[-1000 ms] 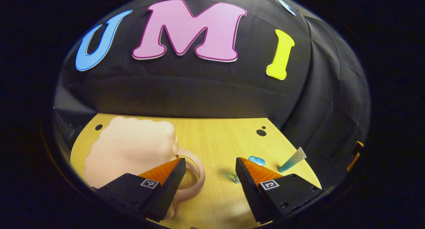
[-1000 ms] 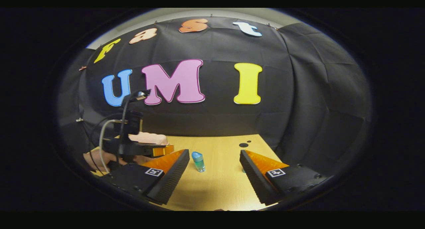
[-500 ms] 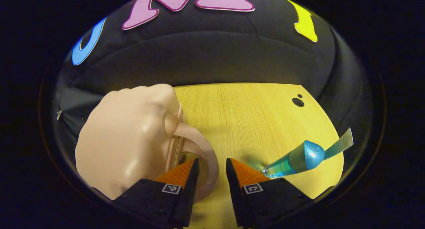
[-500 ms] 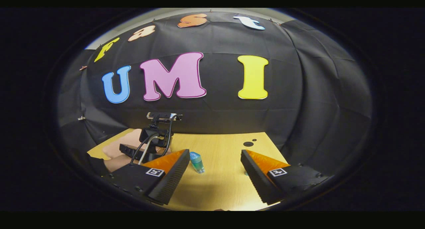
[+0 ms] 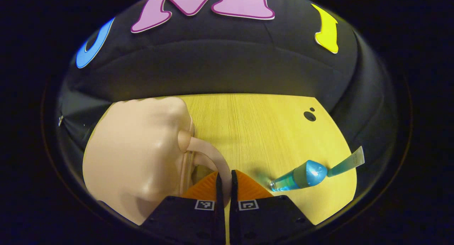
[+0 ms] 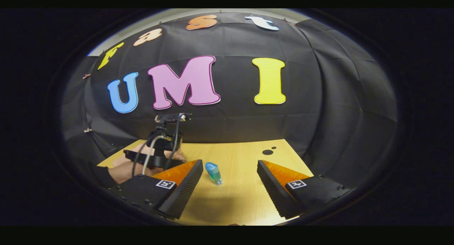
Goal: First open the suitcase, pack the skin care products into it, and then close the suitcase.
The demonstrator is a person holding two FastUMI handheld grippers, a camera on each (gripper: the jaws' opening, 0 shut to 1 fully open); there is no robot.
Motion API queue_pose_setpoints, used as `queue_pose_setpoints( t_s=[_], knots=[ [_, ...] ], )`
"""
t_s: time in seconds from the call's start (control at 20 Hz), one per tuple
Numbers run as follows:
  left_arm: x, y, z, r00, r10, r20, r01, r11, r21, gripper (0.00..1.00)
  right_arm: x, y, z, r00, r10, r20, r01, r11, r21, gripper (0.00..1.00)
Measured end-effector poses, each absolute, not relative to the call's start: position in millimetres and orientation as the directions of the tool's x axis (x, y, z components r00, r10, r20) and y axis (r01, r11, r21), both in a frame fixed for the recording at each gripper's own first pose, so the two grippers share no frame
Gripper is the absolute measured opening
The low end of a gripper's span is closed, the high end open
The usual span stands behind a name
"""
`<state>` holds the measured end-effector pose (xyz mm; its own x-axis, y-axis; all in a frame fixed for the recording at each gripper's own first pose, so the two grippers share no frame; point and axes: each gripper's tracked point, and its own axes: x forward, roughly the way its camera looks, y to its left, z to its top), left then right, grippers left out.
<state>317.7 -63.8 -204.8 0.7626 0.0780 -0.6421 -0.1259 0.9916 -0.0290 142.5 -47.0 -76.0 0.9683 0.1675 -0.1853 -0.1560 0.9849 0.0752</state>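
Black cloth backs the wooden table [image 5: 248, 131] where I judge the task barely begun: my left gripper [image 5: 224, 181] is clamped on the handle [image 5: 216, 158] of the closed suitcase [image 5: 138, 156], my right gripper [image 6: 230, 174] gapes idle, and the blue bottle [image 6: 214, 172] and tube [image 5: 345, 163] wait unpacked beside it.

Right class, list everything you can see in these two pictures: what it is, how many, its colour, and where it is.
Suitcase: one, pale pink, closed, on the left of the table in the left gripper view.
Suitcase handle: one, pale pink loop on the suitcase's right side, pinched between the left claw's fingers.
Bottle: one, blue-green with a blue cap, standing right of the handle.
Tube: one, teal, lying beyond the bottle near the table's right edge.
Table: one, light wood, with dark holes at the far right.
Left claw: shut on the handle.
Right claw: open, above the table, bottle ahead of it.
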Motion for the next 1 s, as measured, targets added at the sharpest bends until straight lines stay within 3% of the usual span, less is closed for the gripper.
queue_pose_setpoints(
  t_s=[0.1,0.55,0.8,1.0],
  knots=[
    [315,-62,-170,0.798,0.065,-0.599,-0.158,0.982,-0.104,0.1,141,-39,-76,0.966,0.188,-0.179,-0.175,0.981,0.084,0.98],
    [274,38,-21,0.874,0.105,-0.475,-0.189,0.973,-0.132,0.09,127,-9,-57,0.957,0.258,-0.131,-0.245,0.963,0.11,0.97],
    [252,139,26,0.877,0.194,-0.439,-0.229,0.973,-0.028,0.05,119,-9,-47,0.968,0.223,-0.117,-0.212,0.972,0.097,0.97],
    [239,233,32,0.856,0.272,-0.439,-0.286,0.958,0.037,0.09,113,-8,-34,0.978,0.173,-0.117,-0.166,0.984,0.065,0.97]
  ],
)
